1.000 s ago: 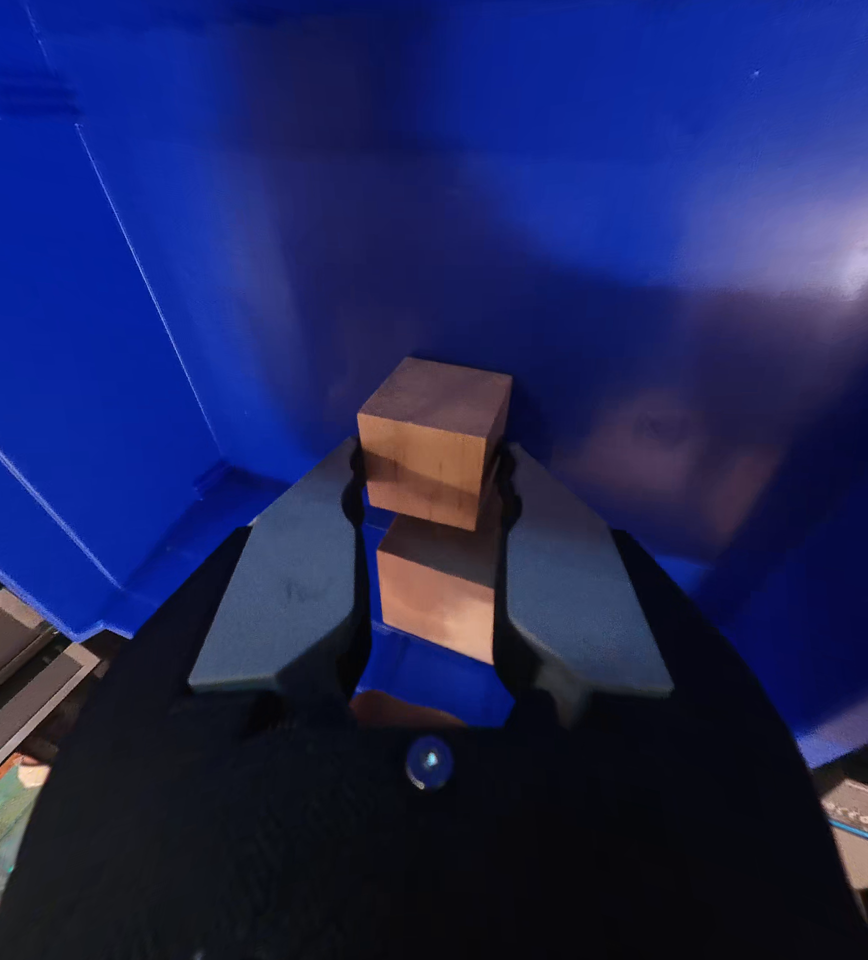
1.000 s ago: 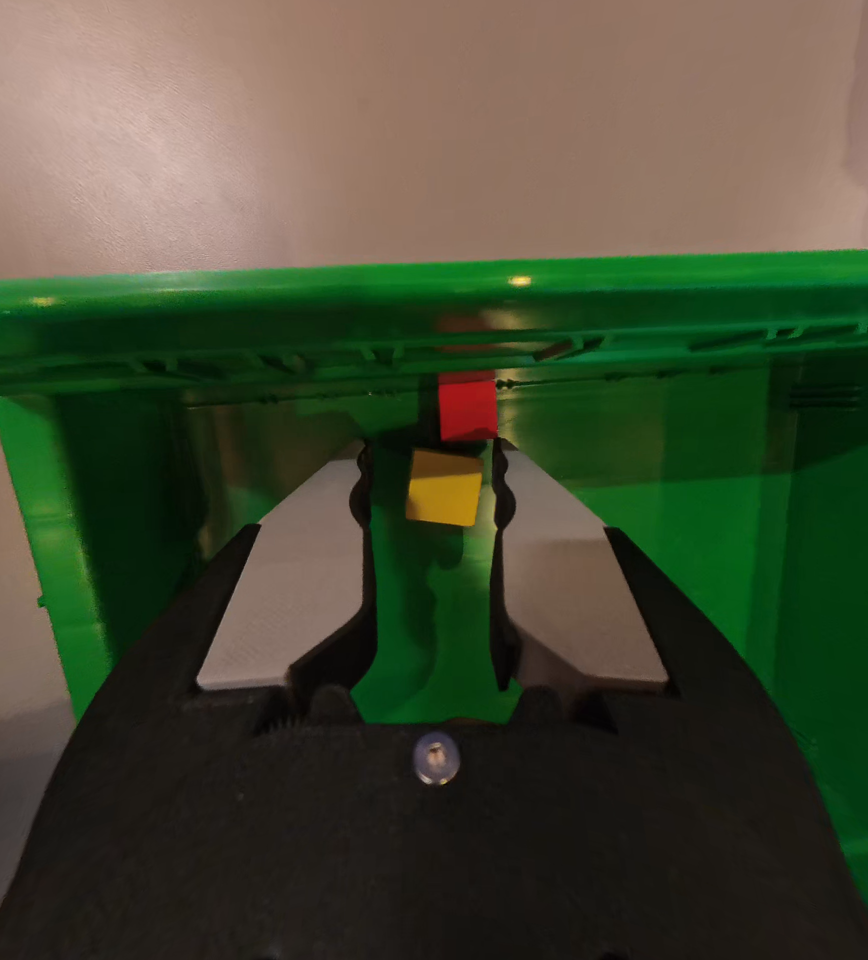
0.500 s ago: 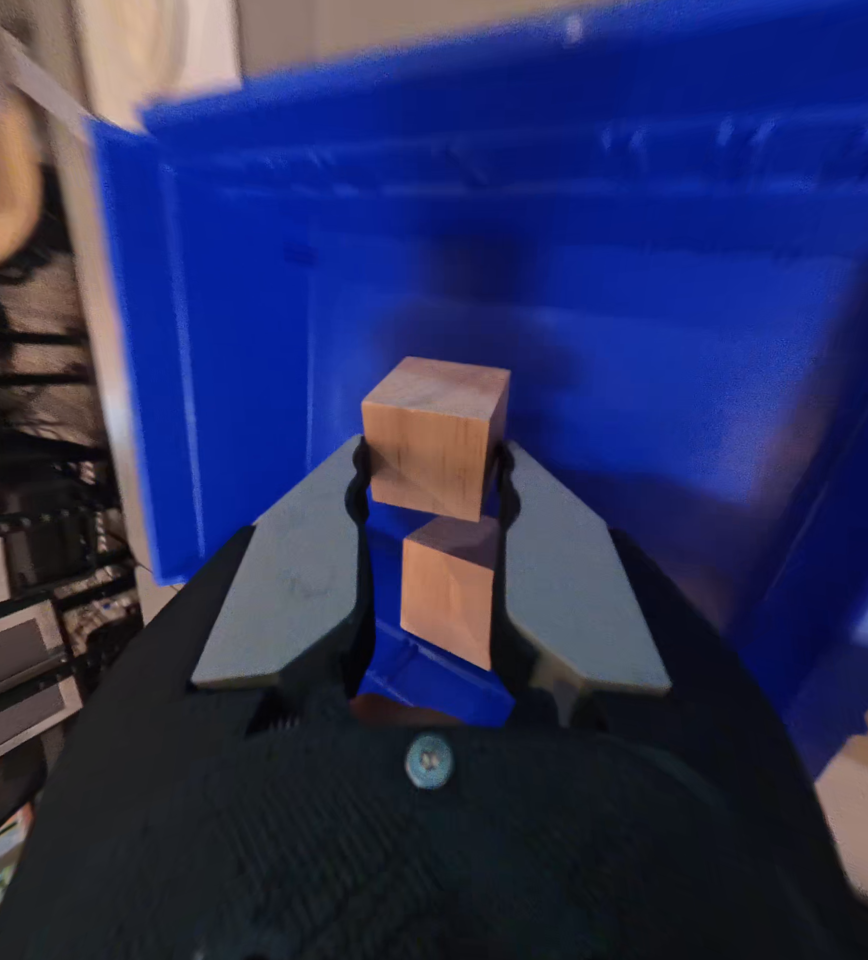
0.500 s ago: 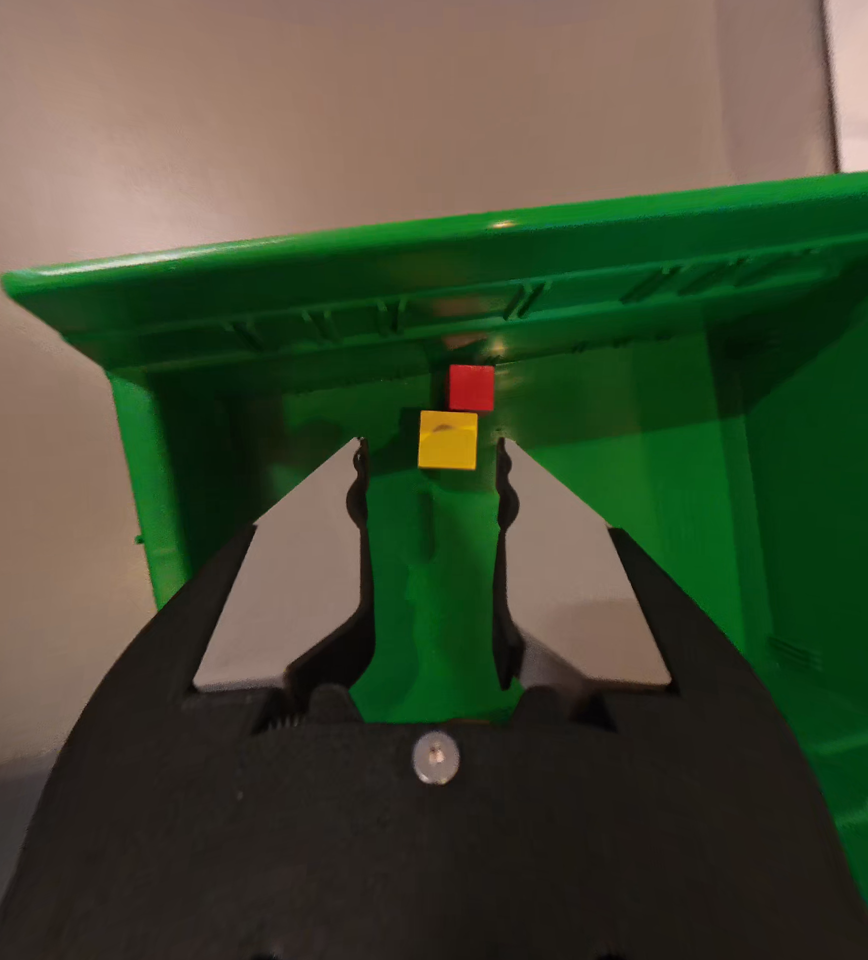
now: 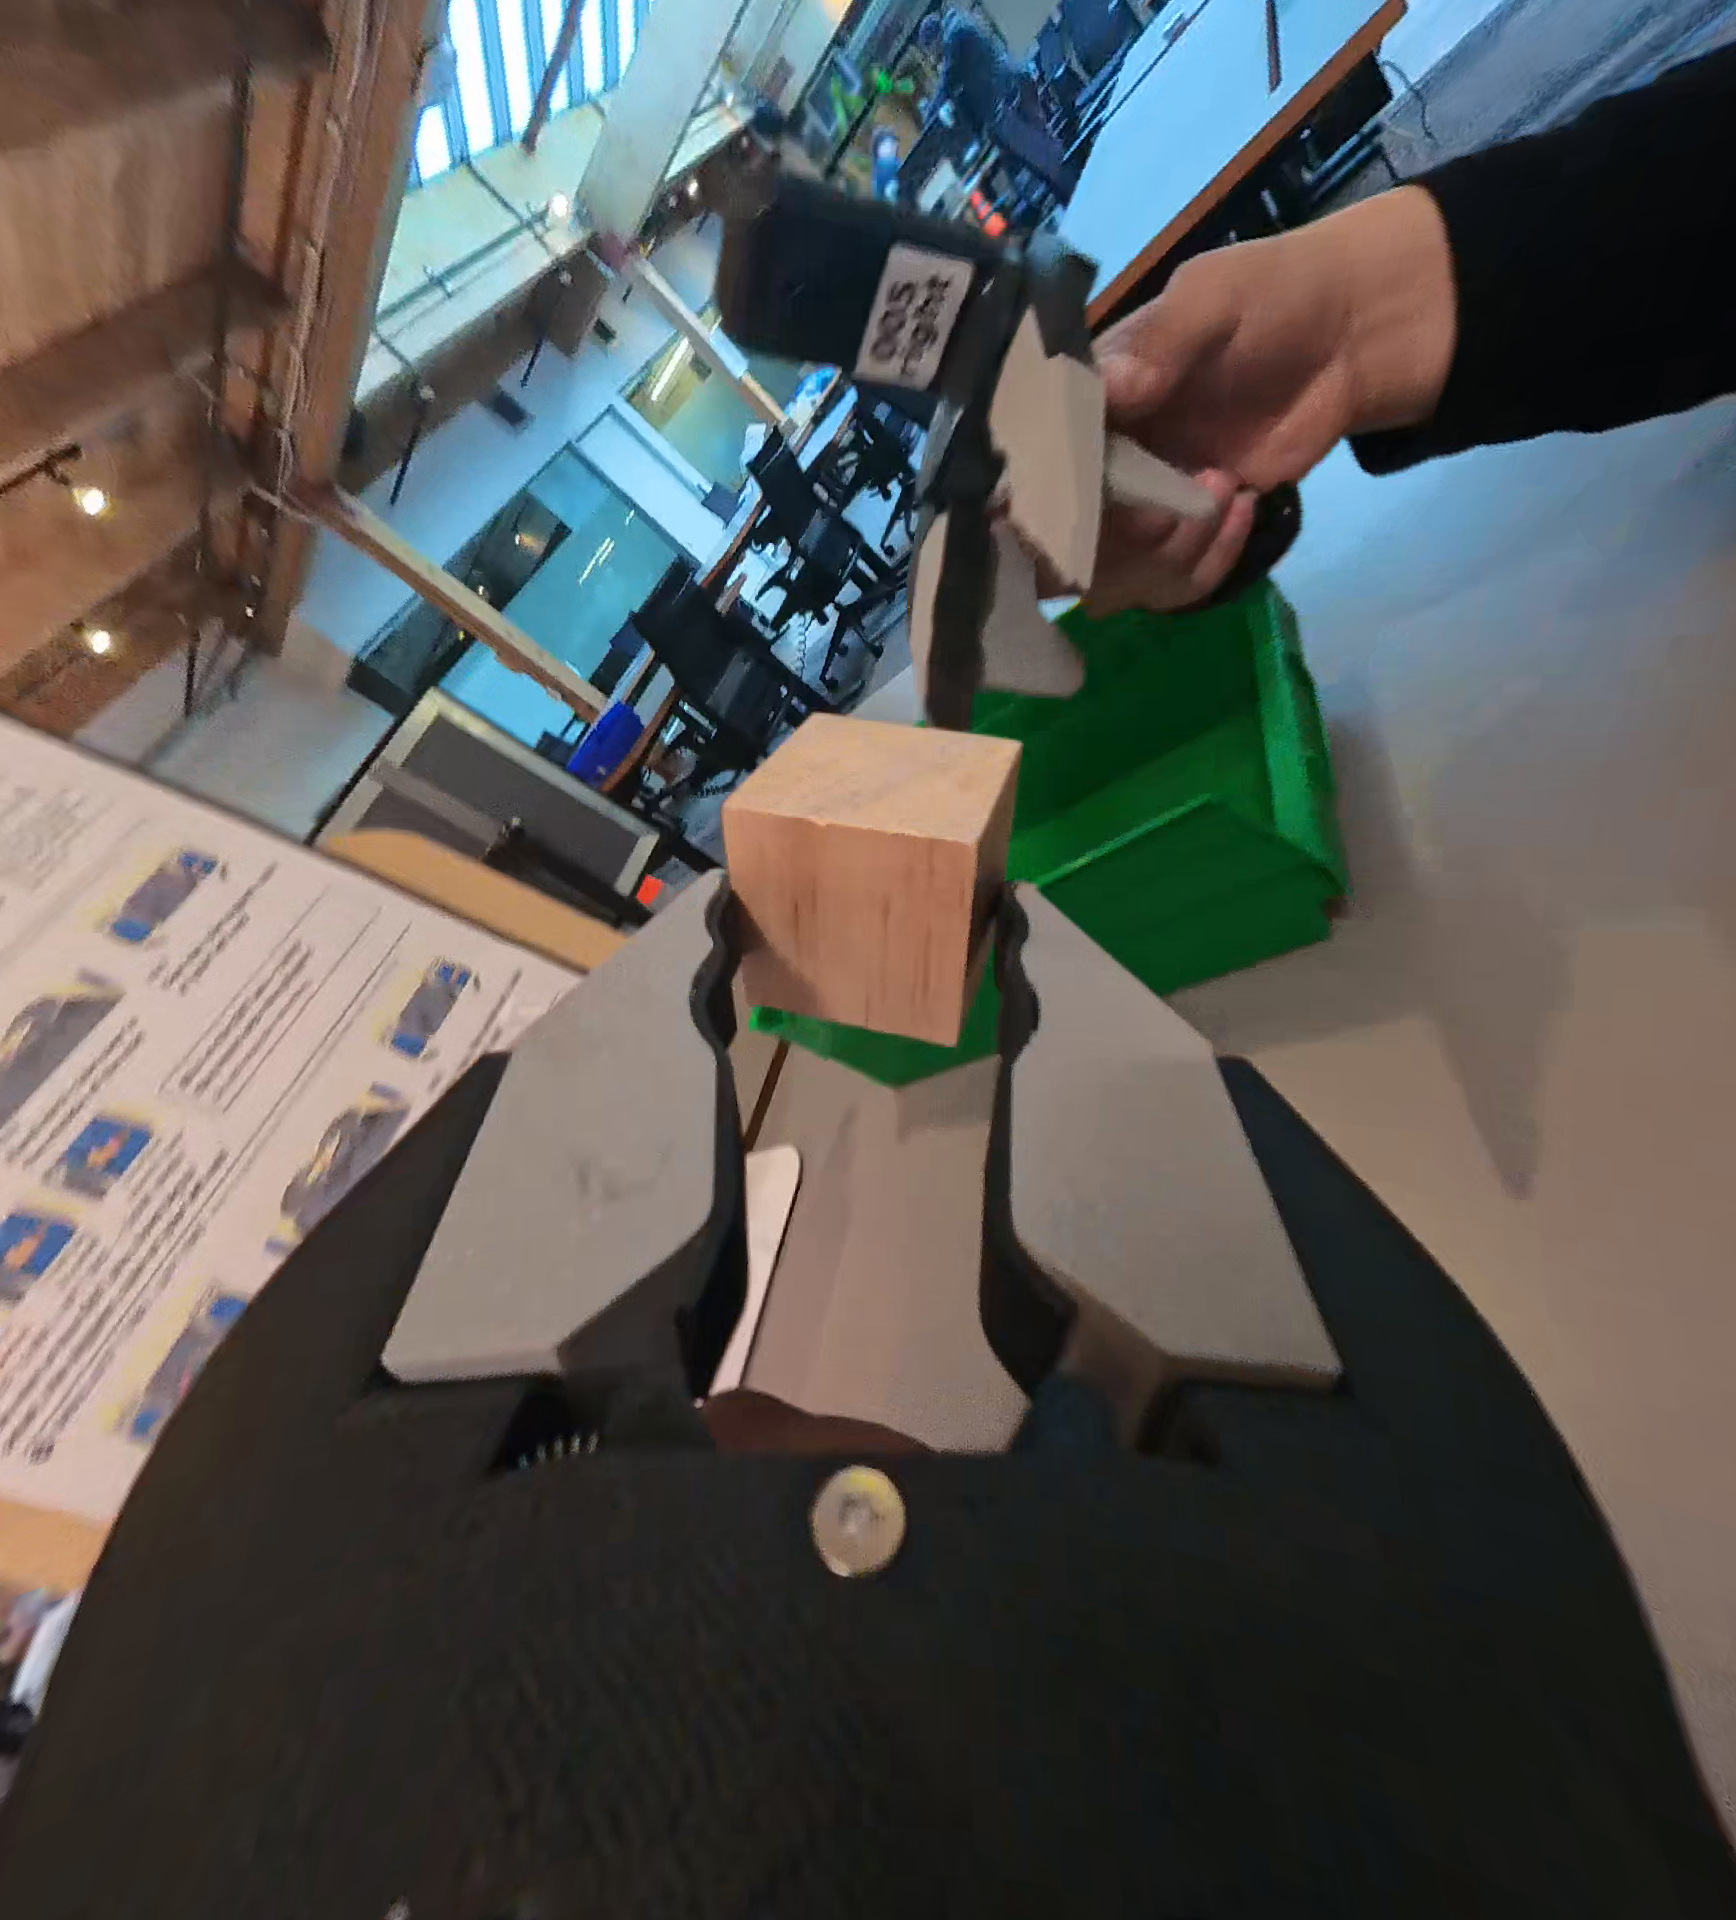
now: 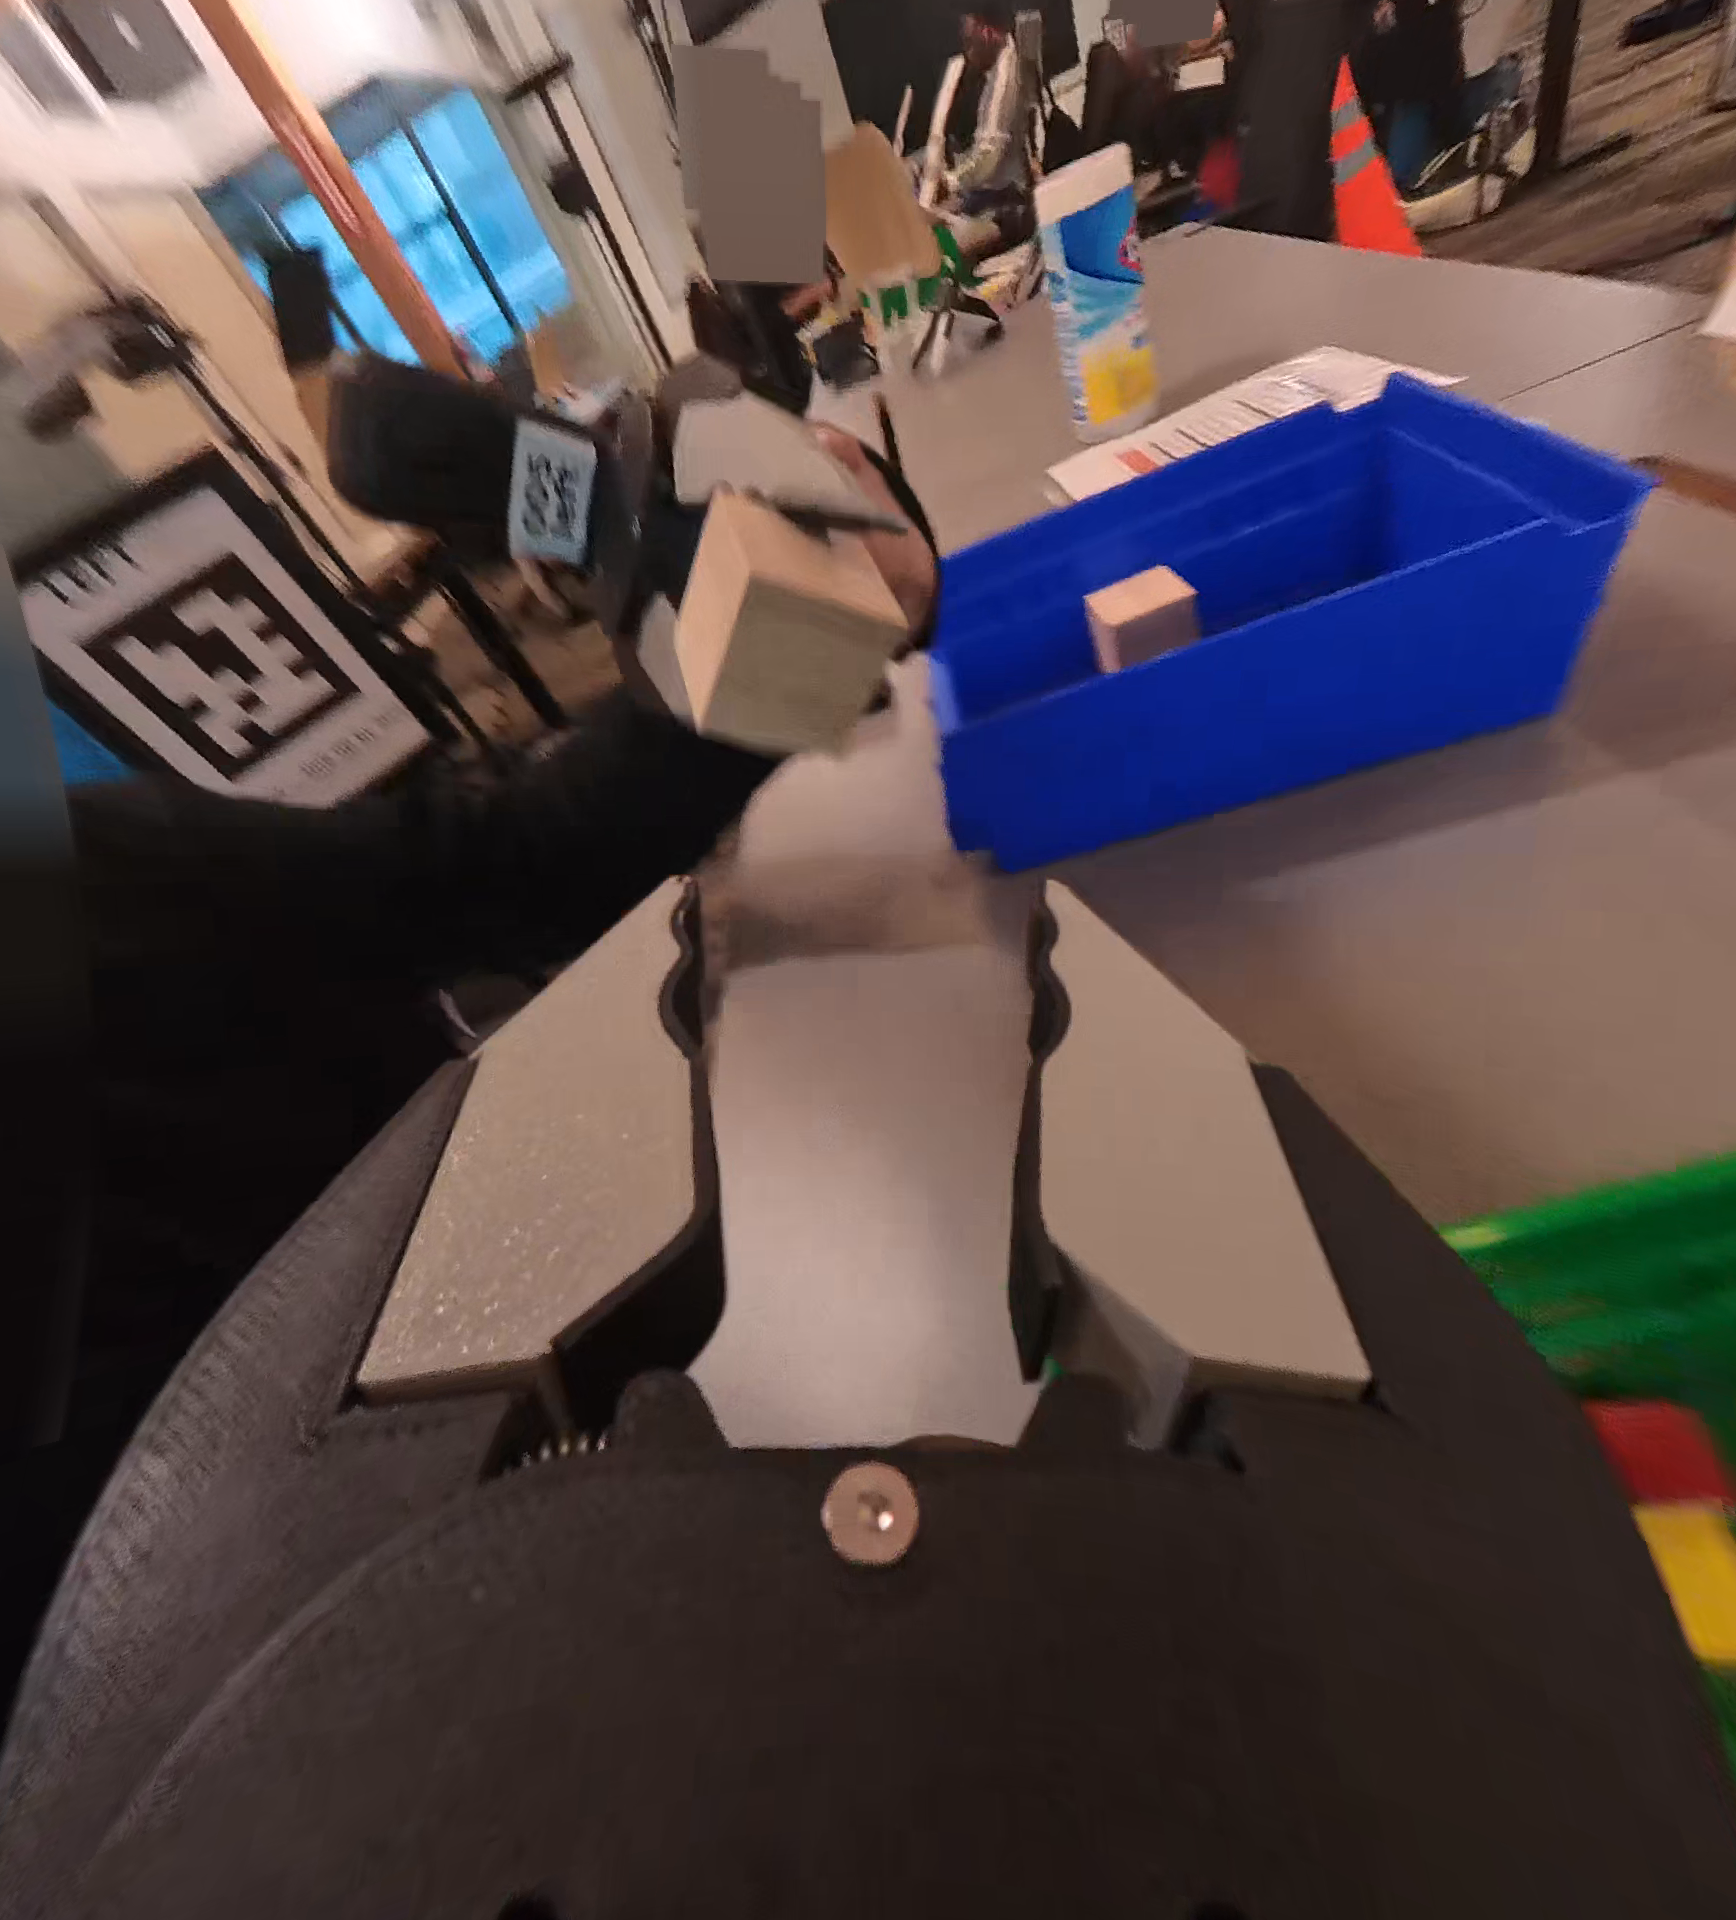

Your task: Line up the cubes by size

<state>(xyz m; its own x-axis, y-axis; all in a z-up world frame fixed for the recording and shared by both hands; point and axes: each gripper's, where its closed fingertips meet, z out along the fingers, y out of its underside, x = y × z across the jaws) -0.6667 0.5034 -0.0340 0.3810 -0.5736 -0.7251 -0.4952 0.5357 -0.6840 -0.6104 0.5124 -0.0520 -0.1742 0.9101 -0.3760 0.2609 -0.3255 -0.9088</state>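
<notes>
My left gripper (image 5: 864, 925) is shut on a large plain wooden cube (image 5: 869, 883) and holds it in the air above the grey table. The same cube (image 6: 781, 634) shows in the right wrist view, to the left of the blue bin (image 6: 1259, 727). A smaller wooden cube (image 6: 1139, 623) stands inside that bin. My right gripper (image 6: 862, 914) is open and empty over the table. It also shows in the left wrist view (image 5: 1009, 582), held by a hand above the green bin (image 5: 1186, 862). A red cube (image 6: 1664, 1455) and a yellow cube (image 6: 1716, 1600) lie in the green bin (image 6: 1622, 1278).
A wipes canister (image 6: 1098, 301) and a printed sheet (image 6: 1259, 405) are behind the blue bin. A board with a black-and-white marker (image 6: 220, 644) stands at the left. A large printed poster (image 5: 116, 1039) lies left of my left gripper. People and desks are in the background.
My left gripper has come up out of the blue bin with the large wooden cube, leaving the smaller one inside. My right gripper has pulled out of the green bin empty. Both views swung round.
</notes>
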